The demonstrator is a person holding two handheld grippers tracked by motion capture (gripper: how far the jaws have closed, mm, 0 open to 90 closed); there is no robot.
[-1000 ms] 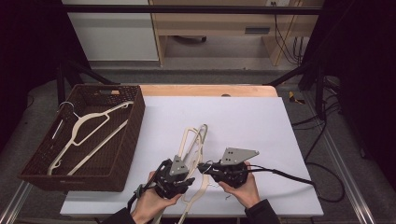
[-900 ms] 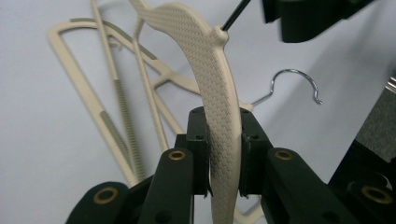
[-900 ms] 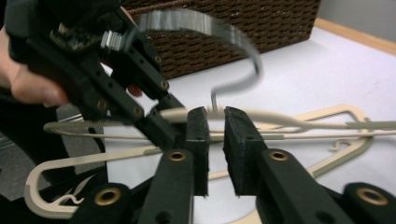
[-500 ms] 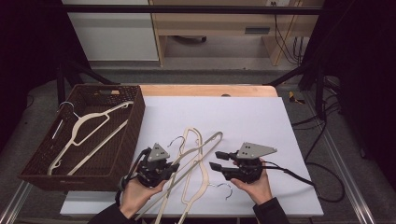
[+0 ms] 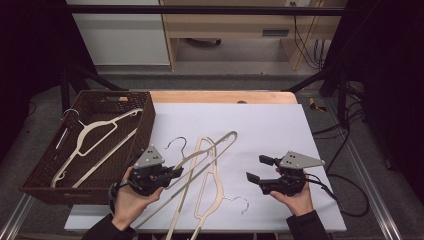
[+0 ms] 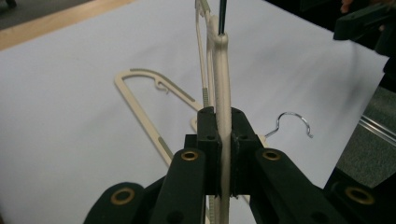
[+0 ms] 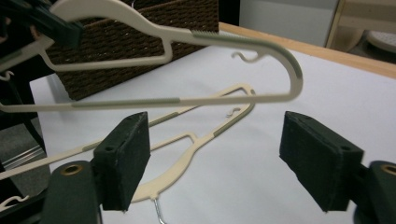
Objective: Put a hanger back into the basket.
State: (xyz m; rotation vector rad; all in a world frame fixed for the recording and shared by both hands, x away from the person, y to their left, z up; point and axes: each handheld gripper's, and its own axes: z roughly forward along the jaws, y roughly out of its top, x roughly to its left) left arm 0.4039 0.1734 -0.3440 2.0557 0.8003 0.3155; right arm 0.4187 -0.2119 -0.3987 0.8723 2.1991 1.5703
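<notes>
My left gripper [image 5: 174, 172] [image 6: 220, 116] is shut on the neck of a cream hanger [image 5: 227, 138] [image 6: 223, 70] and holds it tilted above the white table top [image 5: 260, 125]. A second cream hanger [image 5: 218, 187] [image 7: 196, 140] lies flat beneath it, its metal hook [image 5: 240, 202] toward the front edge. To the right, my right gripper [image 5: 259, 170] [image 7: 215, 154] is open with nothing between its pads. Its jaws have just been opening. The held hanger [image 7: 233, 42] crosses in front of them, out of their reach.
A dark wicker basket [image 5: 145, 125] stands at the table's left with another cream hanger [image 5: 95, 135] inside. A wooden strip [image 5: 220, 96] runs along the far edge. A black cable [image 5: 350, 192] trails from the right gripper over the right side.
My right gripper opened, let go of the hanger and drew off to the right. My left gripper moved left and up, carrying the hanger with it.
</notes>
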